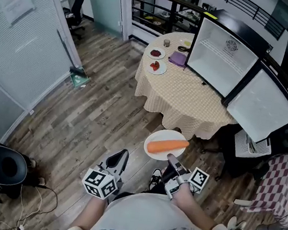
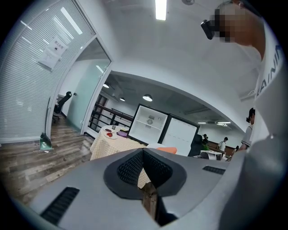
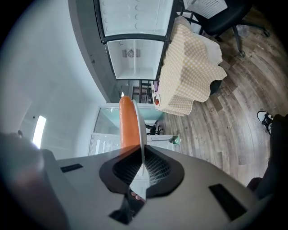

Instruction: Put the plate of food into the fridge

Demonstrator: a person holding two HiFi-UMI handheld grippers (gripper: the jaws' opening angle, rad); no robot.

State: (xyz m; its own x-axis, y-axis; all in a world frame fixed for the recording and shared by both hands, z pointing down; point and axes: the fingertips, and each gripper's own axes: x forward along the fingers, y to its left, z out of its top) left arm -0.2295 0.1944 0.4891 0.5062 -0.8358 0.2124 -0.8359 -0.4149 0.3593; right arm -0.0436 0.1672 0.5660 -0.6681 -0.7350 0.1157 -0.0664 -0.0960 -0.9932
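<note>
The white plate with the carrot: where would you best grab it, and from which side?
Grip the thin rim of the white plate on the side nearest the person, one jaw above, one below. The rim is narrow enough to pinch, and a level hold keeps the carrot from rolling. The right hand-held gripper holds it so.

- Grippers: two, the left gripper [image 1: 122,155] and the right gripper [image 1: 172,159].
- Large plate [image 1: 165,134]: one.
- Carrot [image 1: 167,146]: one (the only food on that plate).
- Round table [image 1: 187,107]: one.
- Small plates of red food [image 1: 156,52]: two, side by side on the table.
- Cup [image 1: 166,43]: one.
- Purple thing [image 1: 177,58]: one, too small to tell what it is.
- Fridge [image 1: 222,56]: one.
- Black office chairs [image 1: 77,3]: at least two.
</note>
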